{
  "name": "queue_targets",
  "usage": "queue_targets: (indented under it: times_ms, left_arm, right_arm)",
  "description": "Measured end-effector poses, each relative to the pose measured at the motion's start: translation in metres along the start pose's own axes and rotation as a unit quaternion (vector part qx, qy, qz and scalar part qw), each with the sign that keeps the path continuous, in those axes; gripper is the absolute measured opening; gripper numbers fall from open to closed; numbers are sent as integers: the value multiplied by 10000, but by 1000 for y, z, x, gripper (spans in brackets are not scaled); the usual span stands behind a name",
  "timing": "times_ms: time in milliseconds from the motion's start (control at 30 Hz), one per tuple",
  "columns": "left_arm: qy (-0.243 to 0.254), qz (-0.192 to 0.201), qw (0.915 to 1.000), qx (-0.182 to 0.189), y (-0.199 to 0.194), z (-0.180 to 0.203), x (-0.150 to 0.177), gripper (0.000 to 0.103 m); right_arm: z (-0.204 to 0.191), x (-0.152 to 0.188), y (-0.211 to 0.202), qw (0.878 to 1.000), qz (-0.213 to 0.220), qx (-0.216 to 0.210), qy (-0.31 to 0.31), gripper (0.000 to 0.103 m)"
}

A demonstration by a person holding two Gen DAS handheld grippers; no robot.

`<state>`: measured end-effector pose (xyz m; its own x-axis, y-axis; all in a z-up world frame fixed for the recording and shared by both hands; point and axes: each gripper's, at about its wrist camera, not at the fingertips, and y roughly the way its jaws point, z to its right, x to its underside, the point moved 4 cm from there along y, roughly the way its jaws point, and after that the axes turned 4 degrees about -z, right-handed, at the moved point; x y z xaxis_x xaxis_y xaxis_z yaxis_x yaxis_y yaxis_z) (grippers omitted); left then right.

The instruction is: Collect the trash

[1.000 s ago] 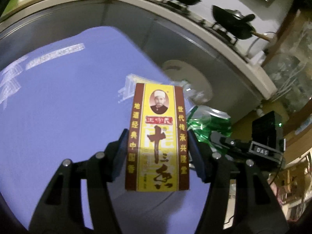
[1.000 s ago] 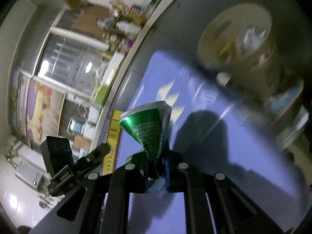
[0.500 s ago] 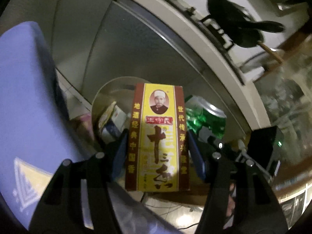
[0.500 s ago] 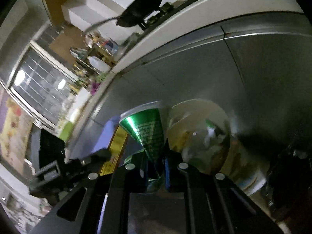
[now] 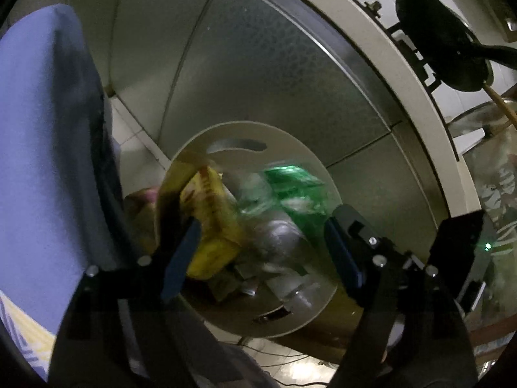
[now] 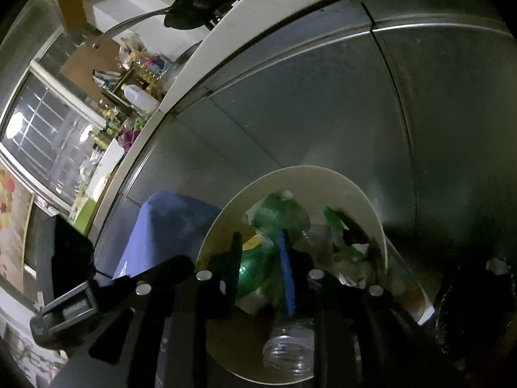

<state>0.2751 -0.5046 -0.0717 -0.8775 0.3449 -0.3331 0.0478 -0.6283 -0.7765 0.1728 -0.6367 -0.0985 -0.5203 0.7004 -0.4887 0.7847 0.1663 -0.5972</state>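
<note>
A round beige trash bin (image 5: 310,317) stands on the floor by a metal cabinet, full of litter. My left gripper (image 5: 261,258) is open above it. The yellow spice box (image 5: 210,223), blurred, is out of the jaws and falling into the bin. A green crushed can (image 5: 290,184), also blurred, drops beside it. In the right wrist view my right gripper (image 6: 258,268) is open over the same bin (image 6: 362,200). The green can (image 6: 255,268) lies just past the fingertips among clear plastic bottles (image 6: 287,349).
The blue-clothed table (image 5: 42,148) edge is at the left, close to the bin; it also shows in the right wrist view (image 6: 168,223). A steel cabinet front (image 5: 258,74) rises behind. A counter above holds black woks (image 5: 442,48).
Both grippers swung from over the table to above the bin and opened. The spice box left the left jaws and the green can left the right jaws, both dropping into the bin.
</note>
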Motion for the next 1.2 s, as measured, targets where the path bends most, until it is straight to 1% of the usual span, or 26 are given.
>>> queue_targets:
  times_ms: [100, 200, 300, 367, 533, 667, 733, 833, 933, 1067, 1133, 1200]
  left_arm:
    - [68, 133, 9999, -27, -15, 2, 5, 75]
    - [82, 279, 9996, 61, -35, 6, 12, 75]
    - [194, 449, 9988, 46, -58, 10, 25, 75]
    - [327, 601, 9977, -28, -76, 13, 38, 75]
    - [717, 990, 9916, -430, -122, 13, 78, 75]
    - [925, 1312, 9830, -890, -161, -3, 108, 77]
    - [983, 1493, 9769, -1167, -183, -16, 123, 85]
    - [1052, 1749, 9666, -1553, -214, -33, 143, 88]
    - [1076, 1865, 9582, -1883, -242, -53, 160, 90]
    - [1042, 2109, 9472, -2180, -274, -75, 181, 93]
    - [1011, 2214, 9426, -2287, -288, -86, 193, 96]
    - [982, 2297, 9394, -2349, -300, -95, 202, 97]
  right_arm:
    - [1, 3, -13, 9999, 130, 69, 82, 22]
    - [0, 7, -25, 9996, 187, 4, 192, 22]
    - [-11, 16, -44, 9994, 288, -86, 155, 22]
    - [-23, 26, -60, 9991, 367, -178, 116, 22]
    - [-55, 65, -96, 9984, 492, -252, -94, 22]
    - [-77, 103, -117, 9979, 584, -183, -210, 22]
    - [-88, 124, -127, 9975, 615, -273, -192, 22]
    - [-102, 149, -131, 9976, 539, -407, -139, 22]
    - [-120, 170, -135, 9978, 470, -408, -226, 22]
    - [-148, 197, -140, 9977, 359, -257, -508, 22]
    - [-161, 209, -143, 9972, 328, -129, -662, 22]
    - [-172, 220, -147, 9963, 351, 61, -785, 22]
